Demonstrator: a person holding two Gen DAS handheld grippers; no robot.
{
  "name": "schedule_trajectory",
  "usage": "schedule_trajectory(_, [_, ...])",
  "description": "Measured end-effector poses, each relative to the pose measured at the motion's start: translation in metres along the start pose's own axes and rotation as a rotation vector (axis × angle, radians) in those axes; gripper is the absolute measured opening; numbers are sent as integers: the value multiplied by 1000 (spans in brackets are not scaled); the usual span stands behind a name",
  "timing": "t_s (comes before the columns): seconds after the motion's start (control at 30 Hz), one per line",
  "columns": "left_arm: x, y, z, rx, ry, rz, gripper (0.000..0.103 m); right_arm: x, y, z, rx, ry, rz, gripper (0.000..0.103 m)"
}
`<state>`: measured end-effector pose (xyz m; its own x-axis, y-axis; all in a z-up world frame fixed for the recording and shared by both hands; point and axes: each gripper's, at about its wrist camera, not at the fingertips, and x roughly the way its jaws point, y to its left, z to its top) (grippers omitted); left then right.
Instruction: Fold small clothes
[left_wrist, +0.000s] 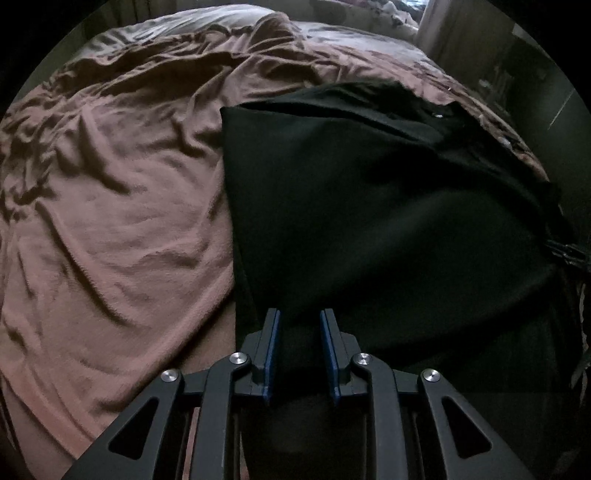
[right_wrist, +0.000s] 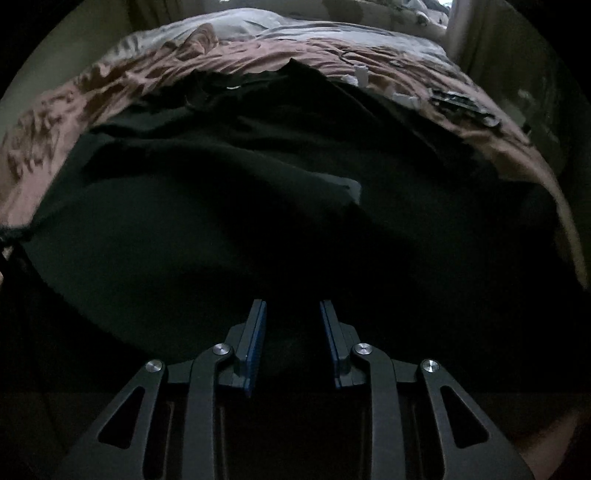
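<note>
Black soft-knit garment (left_wrist: 369, 206) is spread on the bed, over a wrinkled dusty-pink blanket (left_wrist: 110, 206). In the left wrist view it fills the sector from 12 to 3 o'clock, with a straight folded-looking edge running from 11 o'clock down toward the jaws. In the right wrist view the same black garment (right_wrist: 258, 221) covers nearly the whole field, and the pink blanket (right_wrist: 59, 122) shows only as a band along the far rim, from 10 to 2 o'clock.

Left hand-held gripper (left_wrist: 298, 325): jaws are partly open, and dark cloth is seen running between the blue pads. Whether the pads actually press on it cannot be told.

Right hand-held gripper (right_wrist: 292, 314): jaws are partly open, with dark fabric below and between them. A grip cannot be confirmed; the scene is too dark.

Key relation: the near hem lies directly at both sets of fingertips, and the body of the garment extends away toward 12 o'clock. Its long axis is judged to run from near to far. Both hand-held grippers are at the near edge; neither is clearly nearer. Next move is judged to be a fold of the near edge toward 12 o'clock.

Small pale items (right_wrist: 362, 79) lie on the blanket at the far edge, at about 1 o'clock.
</note>
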<state>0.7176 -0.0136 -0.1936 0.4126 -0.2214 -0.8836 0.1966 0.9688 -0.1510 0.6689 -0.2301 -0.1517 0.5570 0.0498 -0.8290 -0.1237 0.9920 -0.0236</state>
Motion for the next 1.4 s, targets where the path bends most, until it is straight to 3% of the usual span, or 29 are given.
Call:
schedule_trajectory(0.1, [-16, -6, -5, -3, -20, -22, 26, -19, -12, -4, 65, -29, 41, 31])
schedule_trajectory(0.17, [-27, -9, -7, -3, -31, -18, 32, -35, -26, -12, 120, -54, 65, 52])
schedule_trajectory(0.27, [-47, -15, -12, -19, -59, -26, 59, -56, -42, -25, 161, -83, 60, 58])
schedule_trajectory(0.37, [-71, -23, -20, -33, -94, -32, 79, -82, -49, -39, 183, -95, 38, 64])
schedule_trajectory(0.47, [-95, -31, -27, -30, -134, -9, 89, -113, -51, -57, 185, -111, 10, 65])
schedule_trajectory(0.87, [-185, -74, -68, -15, -284, -1, 97, -222, -44, -119, 223, -179, -50, 66])
schedule_trajectory(0.9, [-190, -77, -71, -24, -288, -12, 97, -229, -42, -123, 219, -182, -57, 68])
schedule_trajectory(0.97, [-199, -82, -77, -38, -297, -28, 97, -246, -38, -133, 219, -194, -64, 87])
schedule_trajectory(1.03, [-209, -91, -83, -38, -315, -31, 97, -261, -38, -144, 231, -195, -64, 92])
schedule_trajectory(1.2, [-240, -116, -97, -23, -373, -36, 97, -294, -41, -165, 238, -225, -83, 99])
schedule_trajectory(1.4, [-272, -147, -112, -22, -414, -53, 102, -316, -68, -197, 314, -237, -19, 101])
